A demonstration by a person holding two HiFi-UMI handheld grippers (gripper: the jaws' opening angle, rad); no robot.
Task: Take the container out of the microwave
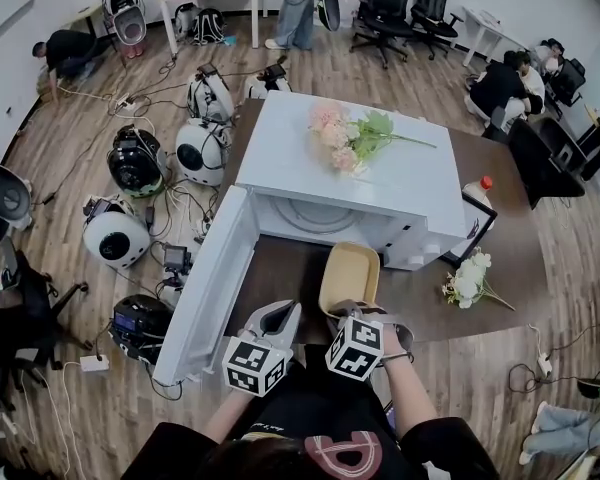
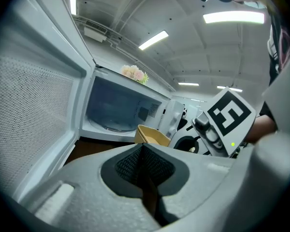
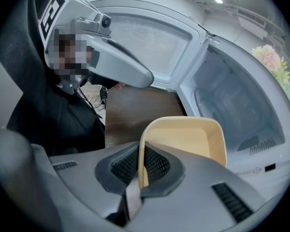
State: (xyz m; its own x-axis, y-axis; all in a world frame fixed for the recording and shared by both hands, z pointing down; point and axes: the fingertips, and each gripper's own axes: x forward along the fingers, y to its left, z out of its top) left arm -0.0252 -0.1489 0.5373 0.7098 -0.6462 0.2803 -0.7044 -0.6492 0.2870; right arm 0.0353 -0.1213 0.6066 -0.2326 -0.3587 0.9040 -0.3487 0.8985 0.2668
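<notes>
Container out of the microwave, held by one thin rim.
The right claw pinches the yellow container by its wall above the desk's near edge, in front of the open microwave. The left claw is pressed together, empty. With seemingly nothing supporting it underneath, the container could tilt or slip from this edge grip.

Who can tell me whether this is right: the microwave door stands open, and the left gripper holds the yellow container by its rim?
Wrong gripper. The right gripper view shows the right gripper shut on the rim of the yellow container; the left gripper is shut on nothing. The microwave door does stand open.
</notes>
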